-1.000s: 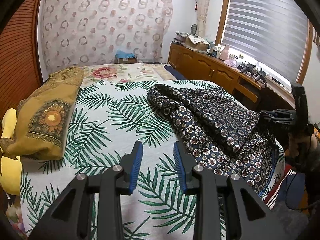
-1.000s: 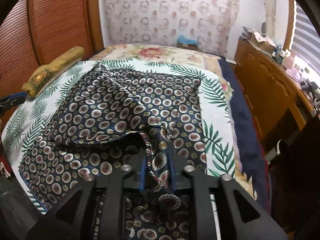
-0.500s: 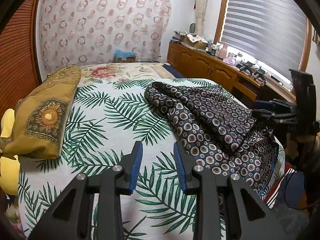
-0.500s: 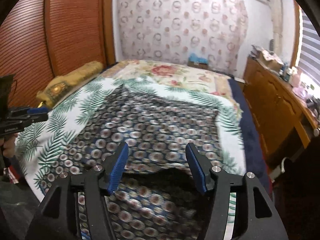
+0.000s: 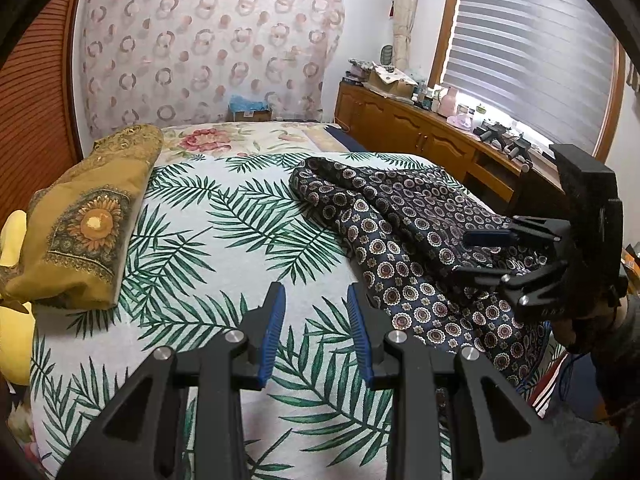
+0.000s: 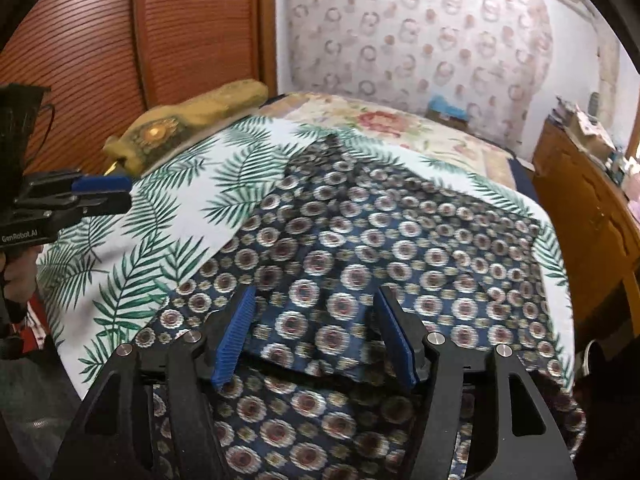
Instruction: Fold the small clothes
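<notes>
Found the dark medallion-print garment (image 5: 400,240) heaped centre right in the left wrist view on the palm-leaf bedspread (image 5: 200,240), its near part drooping over the bed edge. Found the right gripper (image 6: 316,300) just opened wide, nothing pinched, cloth loose beneath; left gripper (image 5: 316,292) partly open, empty, lower centre. Judged the unpinned fold liable to slip open or slide off, and a hasty regrasp to catch several layers.

I'm working in a home bedroom: a bed (image 5: 192,248) under a palm-leaf sheet, a yellow pillow (image 5: 86,216) by the slatted wooden wardrobe (image 6: 120,48), a ring-patterned curtain (image 5: 208,52), a window blind (image 5: 532,64), and a cluttered wooden dresser (image 5: 420,140).
</notes>
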The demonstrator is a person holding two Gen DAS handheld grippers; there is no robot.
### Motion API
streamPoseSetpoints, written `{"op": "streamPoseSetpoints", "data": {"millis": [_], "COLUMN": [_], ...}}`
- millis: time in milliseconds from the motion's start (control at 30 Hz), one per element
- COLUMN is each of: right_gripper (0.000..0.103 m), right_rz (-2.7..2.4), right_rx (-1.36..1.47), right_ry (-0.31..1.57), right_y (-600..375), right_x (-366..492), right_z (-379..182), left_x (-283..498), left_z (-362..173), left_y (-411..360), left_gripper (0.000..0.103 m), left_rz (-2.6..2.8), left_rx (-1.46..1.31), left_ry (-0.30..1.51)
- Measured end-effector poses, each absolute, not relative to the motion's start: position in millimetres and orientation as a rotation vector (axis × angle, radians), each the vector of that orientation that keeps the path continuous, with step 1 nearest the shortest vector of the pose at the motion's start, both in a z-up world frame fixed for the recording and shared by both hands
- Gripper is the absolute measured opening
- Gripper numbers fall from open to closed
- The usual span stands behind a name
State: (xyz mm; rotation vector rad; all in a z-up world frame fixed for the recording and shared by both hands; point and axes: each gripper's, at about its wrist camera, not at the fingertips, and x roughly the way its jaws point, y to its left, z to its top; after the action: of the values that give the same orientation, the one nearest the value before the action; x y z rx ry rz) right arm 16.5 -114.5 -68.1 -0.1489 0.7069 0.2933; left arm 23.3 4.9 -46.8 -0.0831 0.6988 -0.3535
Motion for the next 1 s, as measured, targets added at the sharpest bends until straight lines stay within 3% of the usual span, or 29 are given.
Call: {"op": "streamPoseSetpoints", "data": {"millis": [400, 467, 500, 533, 700, 1000], "right_gripper": [0.066, 0.044, 0.023, 0.012, 0.005, 0.005], "right_rz": [0.275, 0.275, 0.272, 0.266, 0.200, -0.046], "right_rx": [-0.269, -0.282, -0.295, -0.310, -0.331, -0.257], "right_ry": [0.777, 0.776, 0.775, 0.768, 0.682, 0.639], "right_y": [-93, -97, -101, -103, -135, -233], "right_x": [29, 30, 30, 30, 34, 111], "right_z": [-95, -95, -94, -92, -60, -10], "left_x": [24, 24, 24, 24, 25, 26], "left_z": [-54, -54, -54, -54, -56, -60], "left_y": [-4, -4, -4, -4, -6, -14], "left_gripper": [0.030, 0.030, 0.030, 0.030, 0.030, 0.030], "left_rz": [-0.368, -0.368, -0.369, -0.369, -0.374, -0.389], "left_rx": [-0.070, -0.069, -0.069, -0.069, -0.068, -0.053], "left_ry": [0.721, 0.721, 0.721, 0.721, 0.726, 0.738]}}
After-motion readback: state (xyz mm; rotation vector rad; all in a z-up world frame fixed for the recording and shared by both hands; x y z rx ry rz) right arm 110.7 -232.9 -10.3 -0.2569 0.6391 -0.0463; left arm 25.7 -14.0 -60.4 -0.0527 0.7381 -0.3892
